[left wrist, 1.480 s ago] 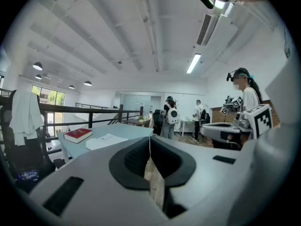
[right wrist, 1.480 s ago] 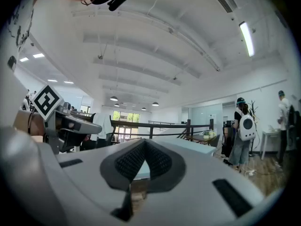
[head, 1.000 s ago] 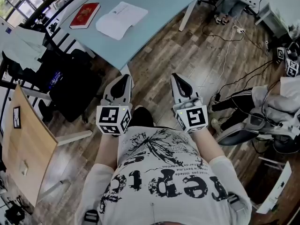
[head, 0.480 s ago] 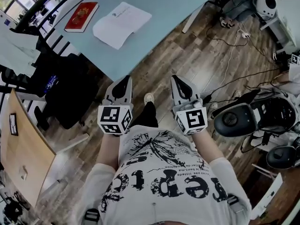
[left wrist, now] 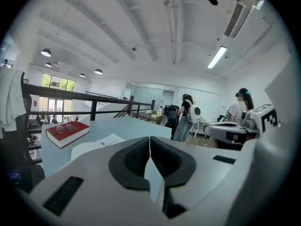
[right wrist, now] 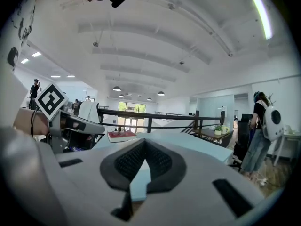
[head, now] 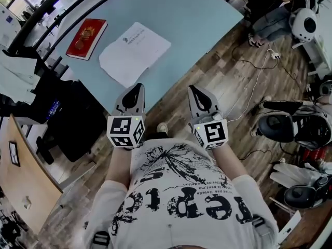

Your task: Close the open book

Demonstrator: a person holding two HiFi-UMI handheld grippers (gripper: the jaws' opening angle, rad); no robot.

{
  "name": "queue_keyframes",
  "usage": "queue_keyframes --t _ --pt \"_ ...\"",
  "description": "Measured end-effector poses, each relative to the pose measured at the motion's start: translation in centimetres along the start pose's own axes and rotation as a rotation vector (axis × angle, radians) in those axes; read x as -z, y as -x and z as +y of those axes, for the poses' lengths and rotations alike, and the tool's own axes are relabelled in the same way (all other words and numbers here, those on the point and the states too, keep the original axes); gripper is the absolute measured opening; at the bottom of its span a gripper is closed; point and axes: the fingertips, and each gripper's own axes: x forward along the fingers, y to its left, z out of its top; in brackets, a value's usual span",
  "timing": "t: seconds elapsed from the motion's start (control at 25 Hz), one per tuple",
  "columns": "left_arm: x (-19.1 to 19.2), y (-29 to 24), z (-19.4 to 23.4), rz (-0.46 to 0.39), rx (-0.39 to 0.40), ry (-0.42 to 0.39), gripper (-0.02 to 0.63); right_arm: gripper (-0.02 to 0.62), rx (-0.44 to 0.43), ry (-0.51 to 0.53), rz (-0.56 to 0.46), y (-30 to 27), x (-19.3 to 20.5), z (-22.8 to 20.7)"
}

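An open book (head: 134, 52) with white pages lies flat on the light blue table (head: 197, 14), also visible in the left gripper view (left wrist: 101, 142). My left gripper (head: 136, 87) is shut and holds nothing; it hovers at the table's near edge, just short of the book. In its own view the left gripper (left wrist: 150, 138) shows its jaws meeting. My right gripper (head: 194, 88) is level with it, over the table's edge, shut and holding nothing, as its own view (right wrist: 145, 141) confirms.
A closed red book (head: 86, 38) with glasses on it lies beyond the open one, to the left. A black chair (head: 72, 113) and a wooden board (head: 21, 175) stand at the left. Cables (head: 254, 82) and helmets (head: 295, 126) lie on the floor at the right. People (left wrist: 188, 117) stand far off.
The table and both books have drawn closer to me in the head view. Both grippers, side by side and still shut, now reach the table's near edge.
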Motion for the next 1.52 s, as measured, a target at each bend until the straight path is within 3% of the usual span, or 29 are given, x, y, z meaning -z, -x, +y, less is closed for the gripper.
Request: queue_keyframes --t 0.28,0.56,0.72,0.92,1.28,1.4,1.52 --pt "-1.5 -5.2 3.5 0.013 -0.058 0.022 0.02 0.011 -0.043 -0.007 0.008 -7.9 -0.4 -4.1" --pt "-1.3 -8.2 6.8 0.028 -0.196 0.059 0.02 0.011 -0.189 0.021 0.006 -15.0 0.1 -5.5" --pt "-1.7 -9.6 8.0 -0.004 -0.319 0.116 0.02 0.011 -0.315 0.038 -0.005 -18.9 0.0 -6.8" --pt "-1.1 -11.4 7.9 -0.042 -0.502 0.214 0.02 0.011 -0.521 0.074 -0.007 -23.0 -0.3 -8.4" --pt "2.4 -13.2 5.7 -0.115 -0.741 0.373 0.02 0.011 -0.809 0.11 0.026 -26.8 1.5 -9.0" --pt "4.6 -13.5 5.5 -0.14 -0.783 0.458 0.02 0.011 -0.877 0.128 0.044 -27.2 2.6 -8.3" --pt "7.3 -14.1 5.7 -0.2 -0.782 0.609 0.021 0.011 -0.915 0.137 0.058 -27.5 3.6 -7.8"
